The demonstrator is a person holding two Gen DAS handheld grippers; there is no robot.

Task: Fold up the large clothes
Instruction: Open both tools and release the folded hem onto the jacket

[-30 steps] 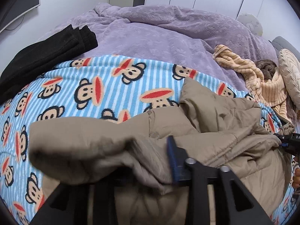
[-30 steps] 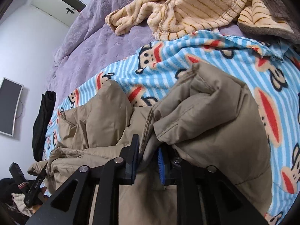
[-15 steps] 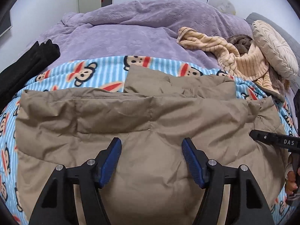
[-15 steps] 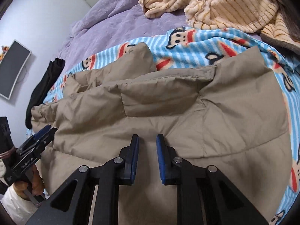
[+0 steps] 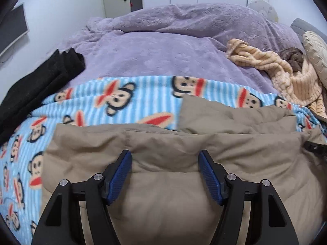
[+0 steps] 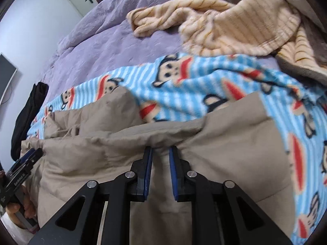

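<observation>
A tan puffer jacket lies folded across a blue striped monkey-print blanket on the bed. My left gripper hovers low over the jacket's left half, open wide, with nothing between its blue pads. In the right wrist view the jacket has a folded upper edge, and my right gripper stands at that edge with its fingers close together and the cloth puckered between the tips. The left gripper shows at the far left there, held by a hand.
A purple quilt covers the far bed. Black folded clothing lies at the left edge. A cream striped fleece and a pillow sit at the right. A door and wardrobe stand behind.
A second ago both grippers held bunched jacket cloth. The jacket now lies spread flat, the left gripper has let go and opened, and both grippers have moved lower and closer to the jacket.
</observation>
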